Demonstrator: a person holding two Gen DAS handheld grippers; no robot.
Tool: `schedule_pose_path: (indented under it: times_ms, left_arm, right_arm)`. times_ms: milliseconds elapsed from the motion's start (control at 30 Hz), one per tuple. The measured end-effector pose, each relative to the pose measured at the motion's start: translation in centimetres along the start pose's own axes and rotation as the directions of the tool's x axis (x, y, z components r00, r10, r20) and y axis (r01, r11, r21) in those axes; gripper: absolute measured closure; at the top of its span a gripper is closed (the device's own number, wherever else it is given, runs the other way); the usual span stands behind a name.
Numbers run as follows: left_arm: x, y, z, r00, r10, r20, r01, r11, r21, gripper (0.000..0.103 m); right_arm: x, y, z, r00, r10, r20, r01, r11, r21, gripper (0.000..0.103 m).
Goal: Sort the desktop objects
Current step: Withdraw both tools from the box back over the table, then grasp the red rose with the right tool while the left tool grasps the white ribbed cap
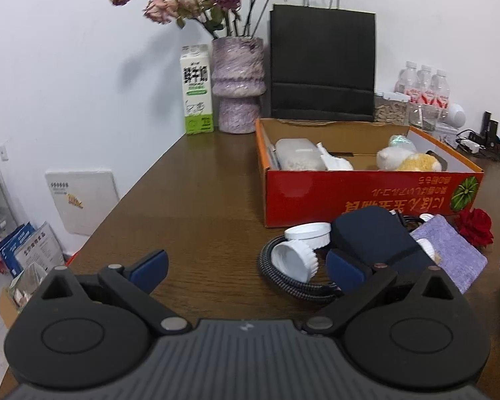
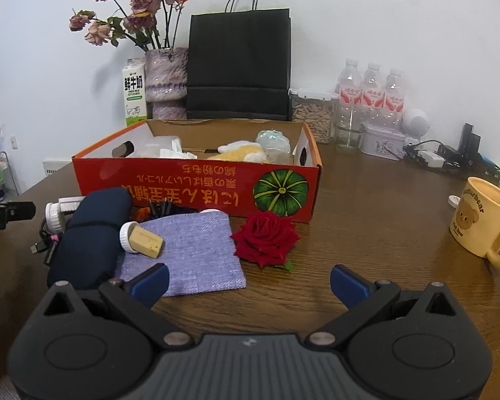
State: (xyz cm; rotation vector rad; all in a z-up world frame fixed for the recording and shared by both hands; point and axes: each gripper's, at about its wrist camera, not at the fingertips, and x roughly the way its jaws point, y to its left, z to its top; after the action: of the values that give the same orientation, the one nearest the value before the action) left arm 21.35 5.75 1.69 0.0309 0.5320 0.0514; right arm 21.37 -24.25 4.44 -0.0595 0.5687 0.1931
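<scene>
A red cardboard box (image 1: 366, 196) (image 2: 196, 183) stands on the brown table and holds plush toys (image 1: 406, 160) and a pale case (image 1: 298, 155). In front of it lie white lids (image 1: 295, 260), a braided cable (image 1: 276, 280), a dark blue pouch (image 1: 373, 240) (image 2: 90, 236), a purple cloth (image 1: 450, 250) (image 2: 190, 250), a cork stopper (image 2: 141, 238) and a red rose (image 1: 476, 225) (image 2: 266, 238). My left gripper (image 1: 253, 266) is open, with its right finger beside the pouch. My right gripper (image 2: 250, 283) is open, just in front of the rose and the cloth.
At the back stand a milk carton (image 1: 197, 90), a vase of dried roses (image 1: 238, 83), a black paper bag (image 1: 321, 66) and water bottles (image 2: 371, 95). A yellow mug (image 2: 483, 220) sits at the right. Chargers and cables (image 2: 450, 160) lie at the back right. The table's left edge drops to the floor.
</scene>
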Motion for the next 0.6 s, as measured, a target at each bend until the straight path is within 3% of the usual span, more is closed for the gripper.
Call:
schedule_pose_path:
  times_ms: [233,333,500,600]
  left_arm:
    - [0.9,-1.0,0.0,0.999,-0.048,-0.01,0.048,0.998,0.04,0.003]
    - [1.4,-1.4,0.0,0.998,-0.054,-0.014,0.054,0.997,0.063,0.01]
    - [2.5,-2.0,0.0,0.995,-0.091,-0.031,0.093,0.99,0.105,0.033]
    - [3.1,-2.5,0.0,0.994,-0.101,-0.041,0.105,0.986,0.128,0.036]
  right_arm:
    - [0.9,-0.2,-0.1,1.0,-0.019,-0.024,0.019,1.0,-0.001,0.0]
    - [1.5,-0.3,0.0,0.999,-0.028,-0.032,0.028,1.0,-0.009,0.0]
    - [2.6,-0.7,0.5,0.999,-0.034,-0.036,0.034,0.999,-0.007,0.003]
    - [3.4,-0.9,1.0,0.999,-0.029,-0.036,0.028,1.0,-0.008,0.008]
